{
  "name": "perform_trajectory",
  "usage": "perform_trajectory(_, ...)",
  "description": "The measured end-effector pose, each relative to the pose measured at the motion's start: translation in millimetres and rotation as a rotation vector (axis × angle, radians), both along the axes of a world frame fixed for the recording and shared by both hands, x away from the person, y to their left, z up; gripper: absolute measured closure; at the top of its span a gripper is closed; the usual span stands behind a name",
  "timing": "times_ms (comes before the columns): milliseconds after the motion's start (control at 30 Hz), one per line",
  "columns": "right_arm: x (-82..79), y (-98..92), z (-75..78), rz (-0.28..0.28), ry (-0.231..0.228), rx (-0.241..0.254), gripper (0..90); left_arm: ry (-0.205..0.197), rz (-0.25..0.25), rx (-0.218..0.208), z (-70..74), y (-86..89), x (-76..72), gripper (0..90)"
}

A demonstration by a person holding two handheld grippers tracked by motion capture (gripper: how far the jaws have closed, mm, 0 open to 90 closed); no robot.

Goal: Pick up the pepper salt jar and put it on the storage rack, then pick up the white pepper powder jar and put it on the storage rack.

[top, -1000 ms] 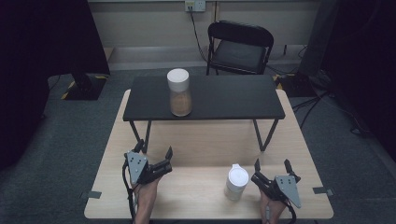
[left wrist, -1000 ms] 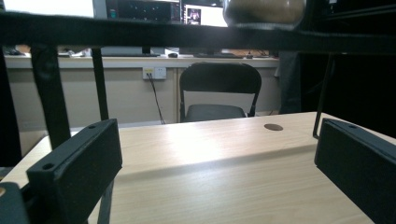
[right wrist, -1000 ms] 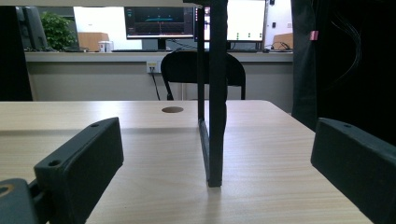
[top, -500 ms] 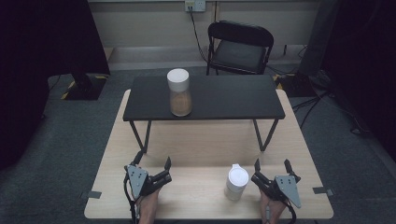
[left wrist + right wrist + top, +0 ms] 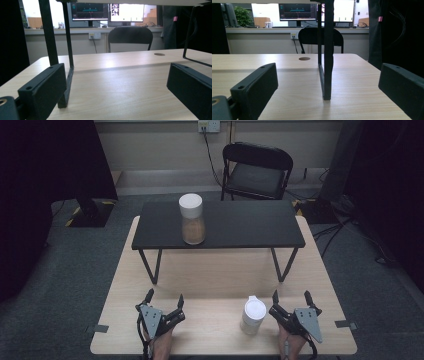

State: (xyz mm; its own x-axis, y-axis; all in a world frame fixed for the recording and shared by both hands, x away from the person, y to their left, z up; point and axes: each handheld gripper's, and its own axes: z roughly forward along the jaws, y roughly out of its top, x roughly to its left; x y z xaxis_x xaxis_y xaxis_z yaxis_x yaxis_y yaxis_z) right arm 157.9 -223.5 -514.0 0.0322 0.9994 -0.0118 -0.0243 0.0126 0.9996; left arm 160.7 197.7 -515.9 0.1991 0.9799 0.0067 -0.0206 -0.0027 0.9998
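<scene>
Both grippers sat low at the near edge of the wooden table (image 5: 220, 280), the left gripper (image 5: 164, 302) and the right gripper (image 5: 290, 301) each with jaws spread wide and nothing between them. Just beside the right gripper, on its left and not touching it, stood a small white lidded container (image 5: 252, 315), which looked light, rigid and smooth-walled, so a squeeze across its body below the lid seemed the safest hold. Farther off, a taller white-lidded jar (image 5: 192, 219) with brown contents stood upright on the black raised shelf (image 5: 240, 225), well apart from both grippers and likely heavier.
</scene>
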Motion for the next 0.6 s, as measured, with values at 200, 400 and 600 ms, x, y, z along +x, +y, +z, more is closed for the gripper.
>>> perform_trajectory(200,-0.2,-0.1,-0.3,0.0,-0.001,0.001,1.6,0.002,0.002,-0.012,-0.3,-0.1,0.0,2.0)
perform_trajectory(400,-0.2,-0.5,-0.2,0.002,-0.001,0.001,1.5,0.003,0.017,-0.013,-0.1,-2.5,-0.5,1.7)
perform_trajectory(600,-0.4,-4.7,0.4,0.018,-0.007,0.014,0.0,0.004,0.014,-0.014,-0.1,-2.1,-0.5,1.8)
